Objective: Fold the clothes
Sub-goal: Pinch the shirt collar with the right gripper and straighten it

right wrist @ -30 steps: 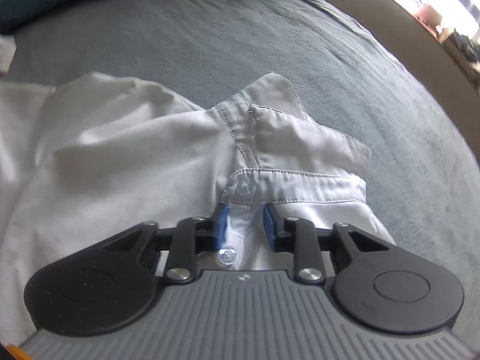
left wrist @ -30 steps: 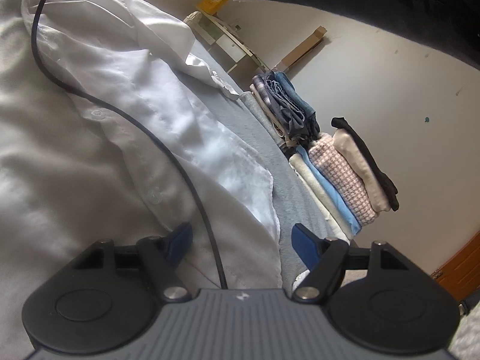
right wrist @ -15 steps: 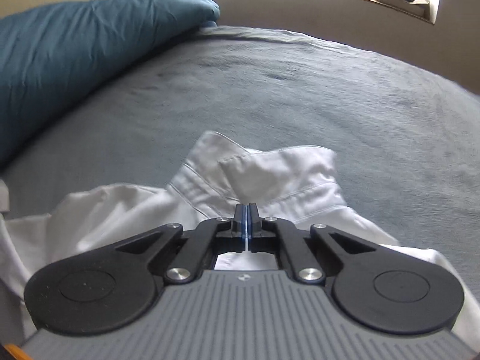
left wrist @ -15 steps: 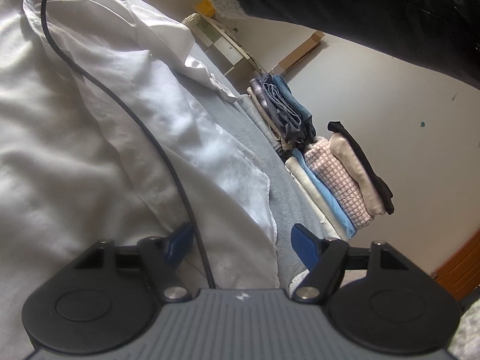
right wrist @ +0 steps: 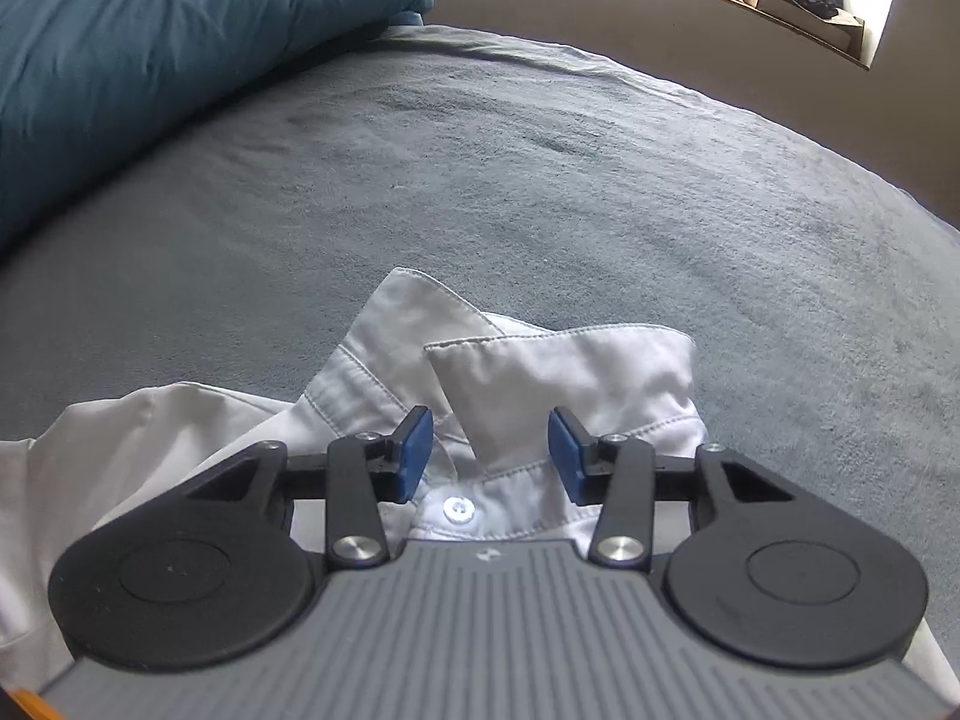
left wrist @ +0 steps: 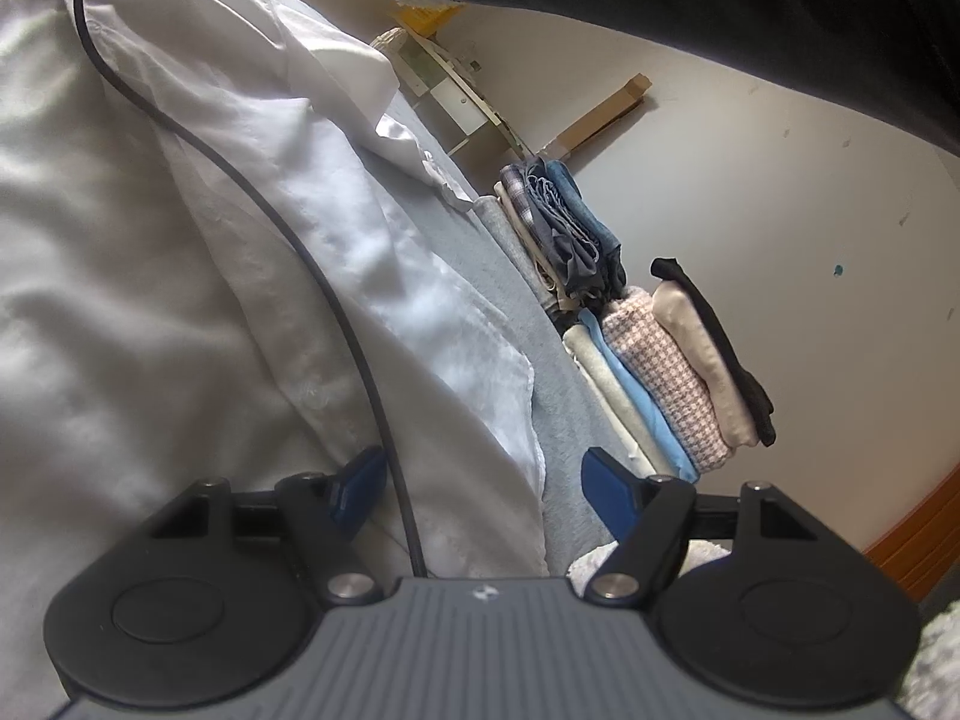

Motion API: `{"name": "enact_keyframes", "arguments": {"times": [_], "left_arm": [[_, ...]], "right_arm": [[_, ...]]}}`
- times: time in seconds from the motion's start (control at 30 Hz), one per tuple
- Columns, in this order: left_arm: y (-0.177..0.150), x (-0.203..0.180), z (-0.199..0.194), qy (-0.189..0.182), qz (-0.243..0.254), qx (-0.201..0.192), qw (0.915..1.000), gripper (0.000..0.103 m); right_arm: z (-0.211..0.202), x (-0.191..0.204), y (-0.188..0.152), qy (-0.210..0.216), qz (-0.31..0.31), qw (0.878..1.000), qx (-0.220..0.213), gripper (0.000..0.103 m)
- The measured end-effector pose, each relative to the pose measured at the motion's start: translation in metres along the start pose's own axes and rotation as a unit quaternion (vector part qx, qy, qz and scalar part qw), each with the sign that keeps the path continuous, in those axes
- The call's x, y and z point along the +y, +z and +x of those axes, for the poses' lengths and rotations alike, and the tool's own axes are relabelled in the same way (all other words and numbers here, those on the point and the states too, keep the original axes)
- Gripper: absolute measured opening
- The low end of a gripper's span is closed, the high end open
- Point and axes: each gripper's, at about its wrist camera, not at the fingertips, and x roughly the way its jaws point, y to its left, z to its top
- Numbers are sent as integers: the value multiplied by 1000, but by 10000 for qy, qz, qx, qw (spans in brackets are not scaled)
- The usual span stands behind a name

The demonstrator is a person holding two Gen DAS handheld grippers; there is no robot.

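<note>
Since the white shirt [right wrist: 570, 378] is lying pretty much unfolded on the grey bedspread [right wrist: 600, 180], I'd say I've barely started on this one. The collar is sitting right in front of my right gripper [right wrist: 491, 459], top button [right wrist: 457, 507] just below it, and the rest of the shirt sprawls rumpled across the bed in the left view [left wrist: 150, 300]. My right jaws have just been opening, so they stand apart over the collar with the fabric between them but not pinched. My left gripper [left wrist: 480, 480] is wide open too, hovering over the shirt's edge, holding nothing, with a black cable [left wrist: 336, 294] trailing across the cloth. Off to the side are stacks of folded clothes [left wrist: 660, 360] by the wall, so earlier items look done. Sleeves and body folds are all left, I reckon. Teal duvet [right wrist: 150, 48] is bunched at the far end.
</note>
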Motion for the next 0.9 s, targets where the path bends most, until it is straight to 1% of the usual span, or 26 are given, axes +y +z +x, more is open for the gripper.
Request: {"name": "enact_keyframes", "arguments": {"times": [0.1,0.2,0.23,0.27,0.3,0.33,0.37,0.47,0.67,0.9], "left_arm": [[1,3,-2,-85,-102,-18,9999,73],[2,9,-4,-229,-278,-56,9993,73],[2,11,-4,-273,-327,-65,9991,73],[3,12,-5,-316,-377,-75,9988,73],[3,14,-5,-354,-419,-82,9985,73],[3,14,-6,-377,-437,-85,9983,73],[3,15,-6,-392,-443,-85,9982,73],[3,15,-5,-417,-430,-74,9982,73],[2,19,-5,-473,-510,-67,9976,73],[3,19,-3,-458,-481,-4,9978,72]], "right_arm": [[9,2,-1,-106,-70,9999,77,42],[19,0,-4,-138,-22,9997,194,39],[19,-2,-4,-146,46,9997,175,35],[20,-4,-4,-131,120,9997,149,25],[19,-5,-4,-113,195,9997,121,19],[18,-7,-3,-84,276,9996,78,12],[16,-9,-2,-66,357,9993,8,9],[6,-13,-1,-12,493,9985,-248,4],[0,-11,10,141,404,9967,-687,3],[24,8,15,194,8,9968,-775,3]]}}
